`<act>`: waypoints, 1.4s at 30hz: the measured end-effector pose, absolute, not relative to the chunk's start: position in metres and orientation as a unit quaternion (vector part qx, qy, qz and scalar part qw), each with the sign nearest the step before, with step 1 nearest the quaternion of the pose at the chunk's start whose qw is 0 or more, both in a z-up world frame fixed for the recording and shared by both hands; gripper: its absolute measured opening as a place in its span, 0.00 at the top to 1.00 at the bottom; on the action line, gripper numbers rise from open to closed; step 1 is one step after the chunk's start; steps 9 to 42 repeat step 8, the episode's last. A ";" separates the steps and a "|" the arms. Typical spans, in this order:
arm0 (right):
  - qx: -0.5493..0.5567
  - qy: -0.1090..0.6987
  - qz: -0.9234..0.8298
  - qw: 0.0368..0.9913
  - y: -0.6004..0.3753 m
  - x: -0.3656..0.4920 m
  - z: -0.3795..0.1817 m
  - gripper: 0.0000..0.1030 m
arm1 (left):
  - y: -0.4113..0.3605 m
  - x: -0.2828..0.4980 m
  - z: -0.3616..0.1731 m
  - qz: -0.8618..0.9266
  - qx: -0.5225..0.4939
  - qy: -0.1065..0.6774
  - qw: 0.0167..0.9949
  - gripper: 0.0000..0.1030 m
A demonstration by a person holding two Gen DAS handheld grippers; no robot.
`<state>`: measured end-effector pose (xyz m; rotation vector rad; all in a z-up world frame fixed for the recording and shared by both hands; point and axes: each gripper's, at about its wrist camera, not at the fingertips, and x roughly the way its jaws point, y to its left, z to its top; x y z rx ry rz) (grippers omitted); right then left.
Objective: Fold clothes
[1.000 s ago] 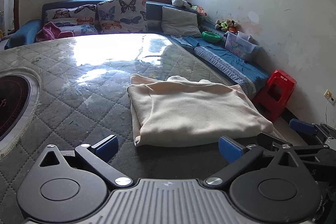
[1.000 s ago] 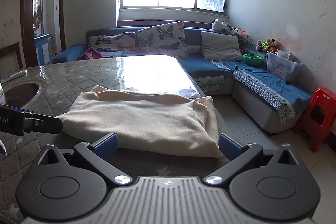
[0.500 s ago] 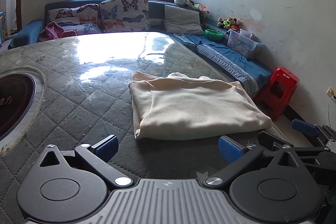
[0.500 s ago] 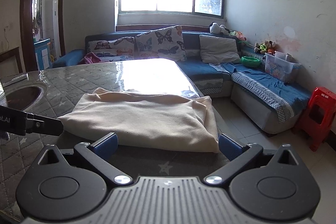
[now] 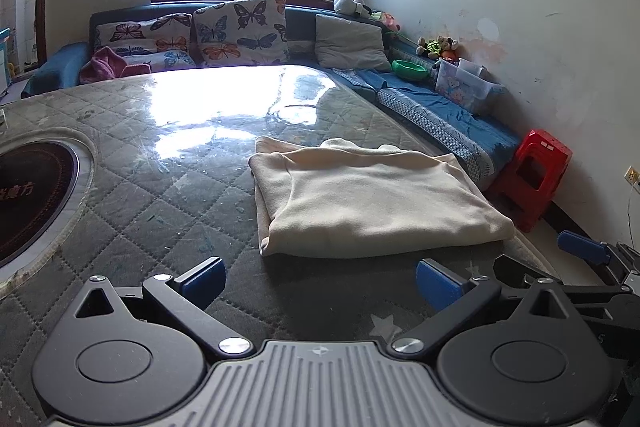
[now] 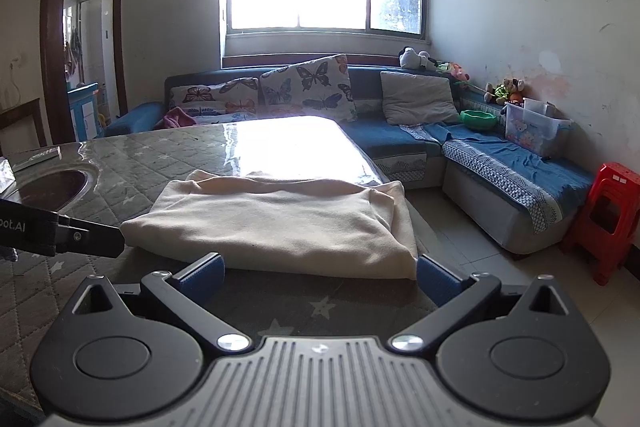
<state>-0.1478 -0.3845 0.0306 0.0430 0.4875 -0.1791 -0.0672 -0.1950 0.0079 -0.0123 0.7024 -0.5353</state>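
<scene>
Quilted glass-topped table (image 5: 168, 163) fronts a blue sofa (image 5: 440, 115) | left wrist view: my left gripper (image 5: 320, 277) spread wide, holding nothing, folded cream garment (image 5: 368, 203) on the table just ahead | right wrist view: my right gripper (image 6: 320, 273) wide, empty, garment (image 6: 280, 223) near the table edge, red stool (image 6: 608, 219) on the floor.

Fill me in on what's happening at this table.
A person is folding clothes with a handheld two-finger gripper in each hand. A cream-coloured fleece garment lies folded into a thick rectangle on the grey quilted table under clear plastic, near its right edge. The left gripper and the right gripper are both open and empty, held just short of the garment's near edge. Neither touches the cloth.
</scene>
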 end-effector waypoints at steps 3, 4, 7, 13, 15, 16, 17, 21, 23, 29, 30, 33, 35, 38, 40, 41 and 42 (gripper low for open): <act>0.021 0.239 -0.086 0.967 -0.382 -0.151 0.031 0.00 | -0.195 -0.071 0.009 -0.259 -0.004 0.335 0.906 0.00; 0.021 0.238 -0.085 0.967 -0.381 -0.152 0.032 0.00 | -0.195 -0.072 0.009 -0.259 -0.004 0.333 0.907 0.00; 0.021 0.236 -0.082 0.968 -0.379 -0.155 0.033 0.00 | -0.195 -0.076 0.011 -0.259 -0.003 0.328 0.909 0.00; 0.021 0.235 -0.081 0.968 -0.378 -0.155 0.034 0.00 | -0.195 -0.076 0.011 -0.259 -0.003 0.328 0.908 0.00; 0.021 0.235 -0.081 0.968 -0.378 -0.155 0.034 0.00 | -0.195 -0.076 0.011 -0.259 -0.003 0.328 0.908 0.00; 0.021 0.235 -0.081 0.968 -0.378 -0.155 0.034 0.00 | -0.195 -0.076 0.011 -0.259 -0.003 0.328 0.908 0.00; 0.021 0.235 -0.081 0.968 -0.378 -0.155 0.034 0.00 | -0.195 -0.076 0.011 -0.259 -0.003 0.328 0.908 0.00; 0.021 0.235 -0.081 0.968 -0.378 -0.155 0.034 0.00 | -0.195 -0.076 0.011 -0.259 -0.003 0.328 0.908 0.00; 0.021 0.235 -0.081 0.968 -0.378 -0.155 0.034 0.00 | -0.195 -0.076 0.011 -0.259 -0.003 0.328 0.908 0.00; 0.021 0.235 -0.081 0.968 -0.378 -0.155 0.034 0.00 | -0.195 -0.076 0.011 -0.259 -0.003 0.328 0.908 0.00; 0.021 0.235 -0.081 0.968 -0.378 -0.155 0.034 0.00 | -0.195 -0.076 0.011 -0.259 -0.003 0.328 0.908 0.00; 0.021 0.235 -0.081 0.968 -0.378 -0.155 0.034 0.00 | -0.195 -0.076 0.011 -0.259 -0.003 0.328 0.908 0.00; 0.021 0.235 -0.081 0.968 -0.378 -0.155 0.034 0.00 | -0.195 -0.076 0.011 -0.259 -0.003 0.328 0.908 0.00; 0.021 0.235 -0.081 0.968 -0.378 -0.155 0.034 0.00 | -0.195 -0.076 0.011 -0.259 -0.003 0.328 0.908 0.00; 0.021 0.235 -0.081 0.968 -0.378 -0.155 0.034 0.00 | -0.195 -0.076 0.011 -0.259 -0.003 0.328 0.908 0.00; 0.021 0.235 -0.081 0.968 -0.378 -0.155 0.034 0.00 | -0.195 -0.076 0.011 -0.259 -0.003 0.328 0.908 0.00; 0.021 0.235 -0.081 0.968 -0.378 -0.155 0.034 0.00 | -0.195 -0.076 0.011 -0.259 -0.003 0.328 0.908 0.00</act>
